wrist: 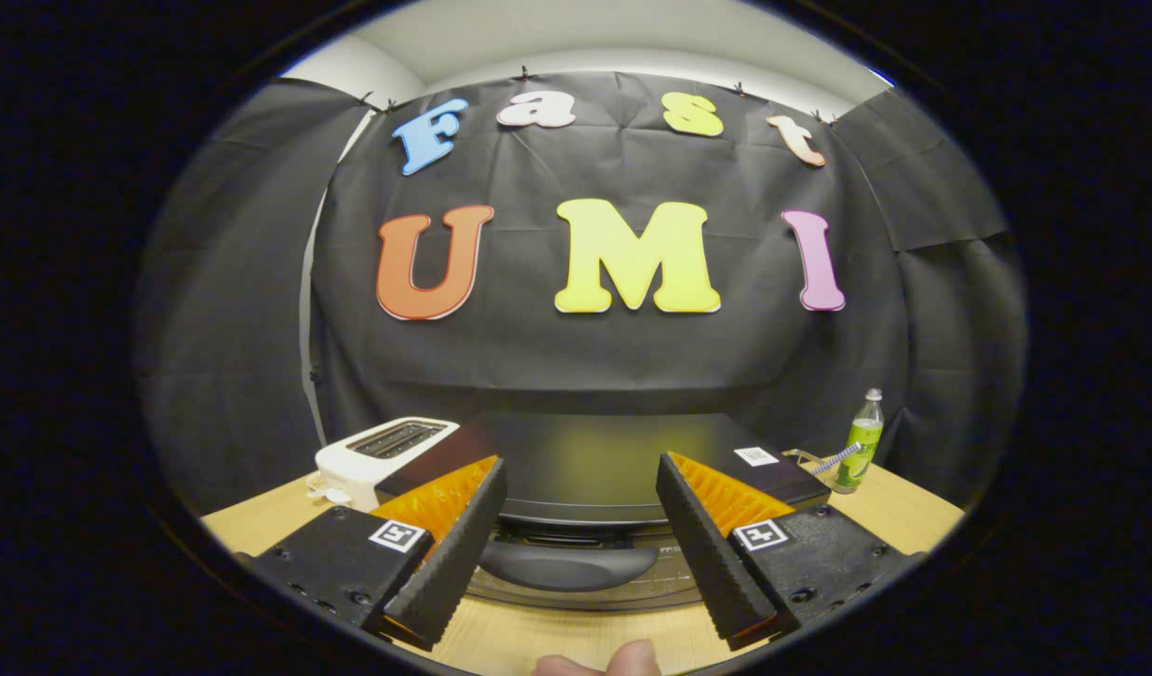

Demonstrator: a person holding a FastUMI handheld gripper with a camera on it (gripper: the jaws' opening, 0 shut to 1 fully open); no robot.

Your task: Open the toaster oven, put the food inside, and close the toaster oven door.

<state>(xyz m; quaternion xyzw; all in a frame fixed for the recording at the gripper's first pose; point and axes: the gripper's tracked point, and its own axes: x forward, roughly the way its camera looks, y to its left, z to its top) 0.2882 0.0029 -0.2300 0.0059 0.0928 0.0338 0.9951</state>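
Gripper view. Gripper spread wide, holding nothing — ribbed, wedge-shaped fingers straddle curved dark handle of toaster oven; judged lined up to grasp and pull door open. Oven: low black box, smooth glossy top, door shut, at middle of wooden tabletop. Food cannot be told. White slot toaster, rounded, toward left edge; green plastic bottle toward right edge. Fingertip of person at near edge.

Glossy toaster oven; wood-grain table; matt cloth wall.
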